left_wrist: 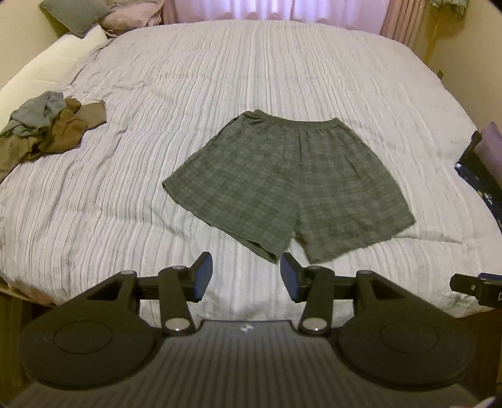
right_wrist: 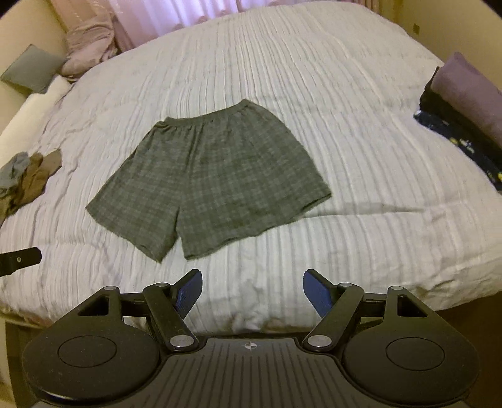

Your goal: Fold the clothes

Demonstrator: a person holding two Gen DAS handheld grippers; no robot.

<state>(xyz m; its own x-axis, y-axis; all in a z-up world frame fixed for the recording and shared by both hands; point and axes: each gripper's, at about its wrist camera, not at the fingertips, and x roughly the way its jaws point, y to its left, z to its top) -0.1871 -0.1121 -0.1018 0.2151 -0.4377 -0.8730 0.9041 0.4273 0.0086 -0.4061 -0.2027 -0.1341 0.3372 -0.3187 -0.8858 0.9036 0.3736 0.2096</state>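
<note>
Overhead, striped bedspread (left_wrist: 157, 125) beneath curtained window (left_wrist: 251, 8)

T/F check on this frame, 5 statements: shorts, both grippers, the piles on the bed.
1. The grey plaid shorts lie spread flat on the white ribbed bedspread. True.
2. The left gripper is clamped on a leg hem. False: its fingers stand apart with nothing between them, short of the hem.
3. The right gripper is open and empty. True.
4. The shorts are already folded in half. False: both legs and the waistband lie open in one layer.
5. A crumpled heap of brown and grey-blue clothes lies on the left side of the bed, apart from the shorts. True.
</note>
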